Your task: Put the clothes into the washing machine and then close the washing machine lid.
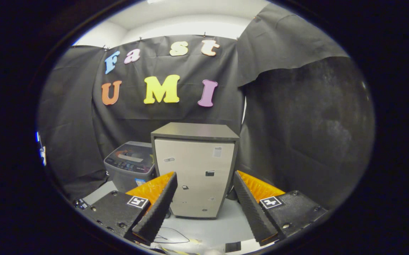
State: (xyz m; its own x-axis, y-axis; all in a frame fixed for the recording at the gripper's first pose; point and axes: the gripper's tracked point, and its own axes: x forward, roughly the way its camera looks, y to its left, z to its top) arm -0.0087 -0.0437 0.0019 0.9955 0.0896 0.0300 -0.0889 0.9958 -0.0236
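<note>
My gripper (pixel 204 198) stood apart, holding nothing; the washing machine (pixel 130 163), lid down, sat beyond beside a cabinet (pixel 194 170). Stage undeterminable.

Gripper (pixel 204 180) with fingers spread wide, nothing between them. Straight ahead, centre of the frame, a tall cabinet (pixel 195 170) blocks the way forward. Left of it and just beside it, the lower washing machine (pixel 130 164), lid down, with free air above its top. Pale floor (pixel 211 226) lies bare before the cabinet, a thin cable (pixel 171 236) at lower centre. Black cloth wall (pixel 307 134) closes off the right.
</note>
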